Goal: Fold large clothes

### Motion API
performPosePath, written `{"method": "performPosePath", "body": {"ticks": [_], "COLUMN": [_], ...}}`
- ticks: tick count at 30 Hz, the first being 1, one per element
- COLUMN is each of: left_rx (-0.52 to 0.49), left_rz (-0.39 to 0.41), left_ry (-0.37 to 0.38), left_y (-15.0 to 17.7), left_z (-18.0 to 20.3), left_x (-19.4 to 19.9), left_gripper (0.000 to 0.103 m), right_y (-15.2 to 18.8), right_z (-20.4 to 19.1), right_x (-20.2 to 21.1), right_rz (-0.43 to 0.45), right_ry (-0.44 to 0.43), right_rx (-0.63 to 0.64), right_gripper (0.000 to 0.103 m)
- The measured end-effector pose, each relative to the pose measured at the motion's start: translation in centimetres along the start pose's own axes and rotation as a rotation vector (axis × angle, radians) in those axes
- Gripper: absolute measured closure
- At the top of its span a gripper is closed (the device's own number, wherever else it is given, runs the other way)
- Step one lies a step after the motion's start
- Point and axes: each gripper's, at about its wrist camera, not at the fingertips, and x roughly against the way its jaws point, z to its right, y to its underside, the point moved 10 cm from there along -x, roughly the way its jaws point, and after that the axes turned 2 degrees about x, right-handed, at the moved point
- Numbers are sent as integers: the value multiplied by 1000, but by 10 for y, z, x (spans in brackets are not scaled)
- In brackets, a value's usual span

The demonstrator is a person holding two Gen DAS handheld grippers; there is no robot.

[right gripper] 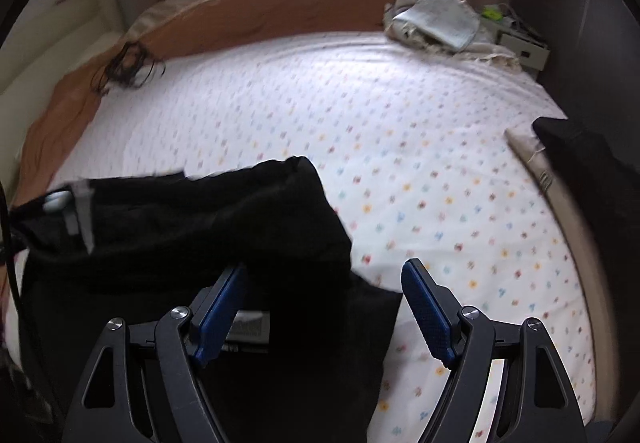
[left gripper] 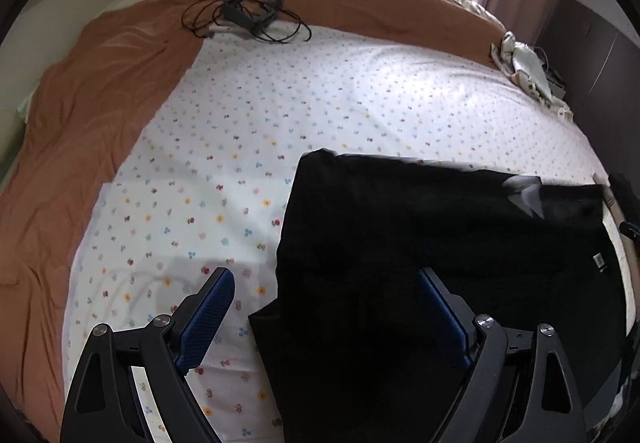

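Black garment [left gripper: 420, 243] is lying in a partly folded heap on the near part of the bed [left gripper: 320, 103], over the white flower-print sheet, with one edge already doubled back on itself. Both claws are hovering over it with their jaws spread wide and nothing between the blue pads: the left claw [left gripper: 326, 295] is straddling the garment's left edge, one pad over the sheet and the other over the cloth, while the right claw [right gripper: 324, 283] is hanging above its right corner. To my eye the fold is sitting somewhere in its middle steps, and the next move is calling for each claw to come down and pinch an edge before carrying it across. A small white tag [left gripper: 599, 259] is showing near the garment's right side, and a pale label [right gripper: 248, 327] is peeking out by the right claw; the print on both is too small to read. A tangle of black cable [left gripper: 248, 13] is resting at the far side of the bed.
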Motion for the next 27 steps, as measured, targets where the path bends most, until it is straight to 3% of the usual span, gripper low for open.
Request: {"method": "performPosePath", "body": {"ticks": [7, 16, 22, 24, 25, 27], "left_rx": [16, 63, 93, 90, 91, 93], "left_rz": [-24, -17, -87, -112, -115, -92], "left_ry": [18, 60, 86, 110, 123, 97], "left_y": [26, 64, 96, 103, 105, 104], "left_z": [-6, -14, -17, -13, -11, -13], "left_x": [8, 30, 15, 8, 7, 7], "left_gripper": [12, 13, 33, 51, 62, 72], "right_y": [25, 60, 94, 103, 104, 101], "right_z": [1, 8, 16, 15, 15, 17], "right_x": [2, 26, 14, 9, 9, 13], "right_rz": [-31, -30, -99, -113, -108, -76], "right_ry": [-8, -82, -107, -144, -149, -131], "right_rx": [9, -59, -93, -117, -123, -123], "right_gripper": [26, 40, 52, 72, 76, 88]}}
